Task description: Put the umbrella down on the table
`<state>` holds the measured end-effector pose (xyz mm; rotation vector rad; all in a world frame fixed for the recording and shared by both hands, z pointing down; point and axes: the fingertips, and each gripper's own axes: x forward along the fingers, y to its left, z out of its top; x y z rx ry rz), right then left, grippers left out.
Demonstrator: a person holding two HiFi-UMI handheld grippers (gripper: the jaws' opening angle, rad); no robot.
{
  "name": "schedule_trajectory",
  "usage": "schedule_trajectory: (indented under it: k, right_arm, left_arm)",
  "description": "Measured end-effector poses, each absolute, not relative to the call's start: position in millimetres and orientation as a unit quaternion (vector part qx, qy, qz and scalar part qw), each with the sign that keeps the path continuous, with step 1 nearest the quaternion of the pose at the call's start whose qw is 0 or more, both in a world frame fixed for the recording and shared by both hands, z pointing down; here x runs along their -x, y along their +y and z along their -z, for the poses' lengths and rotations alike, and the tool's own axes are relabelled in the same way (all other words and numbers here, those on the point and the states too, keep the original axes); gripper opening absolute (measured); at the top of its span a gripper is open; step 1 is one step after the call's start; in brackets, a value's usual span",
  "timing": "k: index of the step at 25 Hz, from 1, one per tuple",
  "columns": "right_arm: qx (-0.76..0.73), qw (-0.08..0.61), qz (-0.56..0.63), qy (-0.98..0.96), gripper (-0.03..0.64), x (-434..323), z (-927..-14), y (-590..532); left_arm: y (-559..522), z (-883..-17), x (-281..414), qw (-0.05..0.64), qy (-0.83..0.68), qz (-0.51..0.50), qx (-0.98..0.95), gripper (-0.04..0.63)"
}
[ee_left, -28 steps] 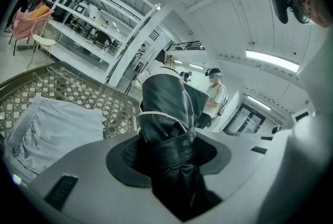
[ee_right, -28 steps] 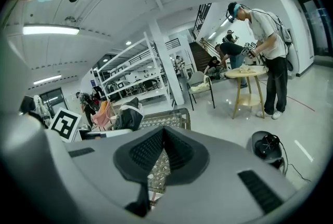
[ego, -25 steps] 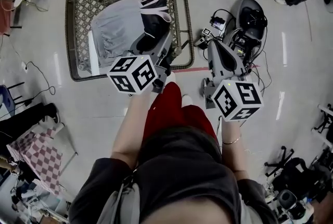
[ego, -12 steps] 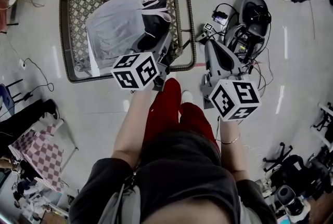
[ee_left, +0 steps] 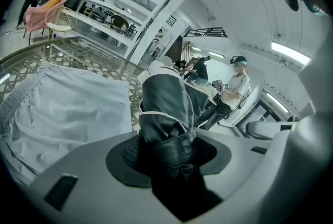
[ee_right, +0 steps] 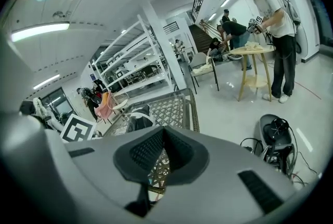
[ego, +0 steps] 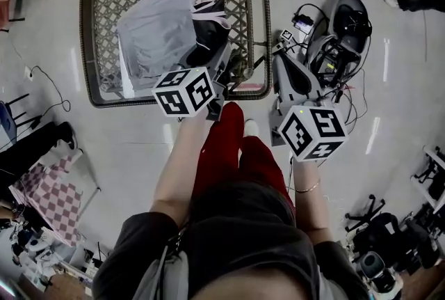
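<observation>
The folded black umbrella with white trim hangs over the near right part of the lattice-topped table. My left gripper is shut on it. In the left gripper view the umbrella fills the space between the pads and sticks out past the left gripper, above the table. A grey cloth lies on the table beside it. My right gripper hovers off the table's right edge. The right gripper is shut on nothing, with the umbrella off to its left.
A dark device with tangled cables sits on the floor right of the table. A checkered cloth lies at the lower left. People stand by a small wooden table farther off, and white shelving lines the back.
Both grippers have sunk a little toward the table. The left one still carries the umbrella, which now sits lower over the table's near right corner.
</observation>
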<state>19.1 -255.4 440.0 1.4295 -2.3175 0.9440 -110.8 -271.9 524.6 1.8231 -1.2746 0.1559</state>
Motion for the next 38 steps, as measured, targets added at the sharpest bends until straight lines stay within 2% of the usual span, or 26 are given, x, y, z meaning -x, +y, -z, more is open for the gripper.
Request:
schedule_trajectory:
  k: [12,25,38]
  right_arm:
    - [-0.470,0.151,-0.339,-0.801,0.018,2.1,-466.8,-267.1]
    - [-0.479,0.153,-0.349,-0.791,0.018,-7.8,-472.8,-263.5]
    - [-0.478,0.155,-0.358,-0.787,0.018,-11.9,-481.9,-262.2]
  left_arm:
    - [-276.7,-564.1,132.1,0.469,-0.531,-0.080,-0.701,0.204]
    - [-283.7,-578.3,85.8,0.478,-0.498,-0.109,-0.715,0.204]
    - [-285.8,-595.5,79.0,0.463,-0.515,-0.163,-0.703,0.206]
